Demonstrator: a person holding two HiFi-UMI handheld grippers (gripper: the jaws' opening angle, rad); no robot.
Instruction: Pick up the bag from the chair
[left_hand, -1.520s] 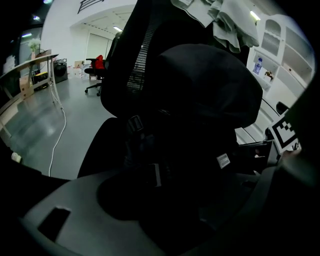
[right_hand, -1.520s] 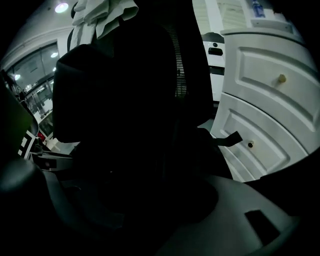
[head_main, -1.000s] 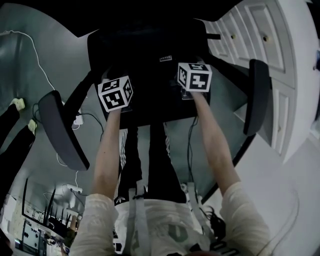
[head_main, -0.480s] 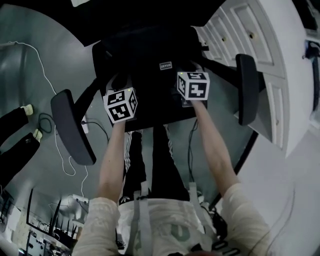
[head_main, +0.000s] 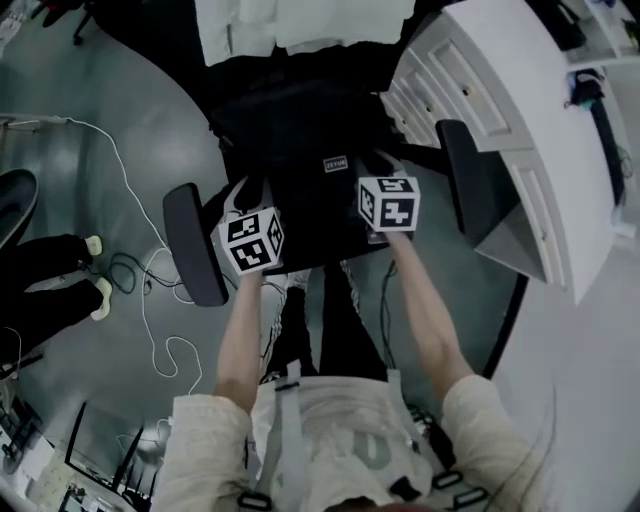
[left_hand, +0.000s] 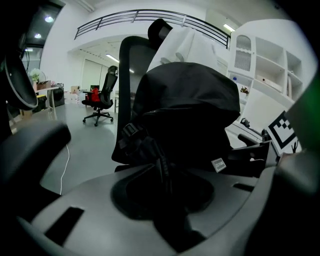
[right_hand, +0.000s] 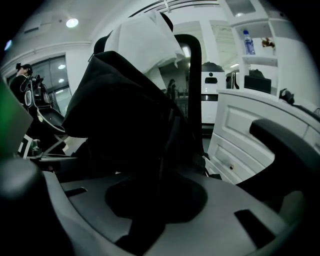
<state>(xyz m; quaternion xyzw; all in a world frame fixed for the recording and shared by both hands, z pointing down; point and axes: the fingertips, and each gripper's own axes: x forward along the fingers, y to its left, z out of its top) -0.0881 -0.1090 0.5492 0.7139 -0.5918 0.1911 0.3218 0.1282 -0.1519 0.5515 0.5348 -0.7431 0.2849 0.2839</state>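
Glossy grey floor (head_main: 90, 60). White drawer cabinet (head_main: 520, 90): open shelves (right_hand: 257, 59) above it, bottle (right_hand: 248, 41) on upper shelf; white cable (head_main: 66, 121) on floor well left of it. Ceiling lamp (right_hand: 72, 22) lit overhead.

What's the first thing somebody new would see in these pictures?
A big black bag fills the middle of the head view, between the armrests of an office chair. The left gripper and right gripper each pinch dark bag material in their jaws, and the left jaws have just been closing. A white cabinet stands at the right of the head view.
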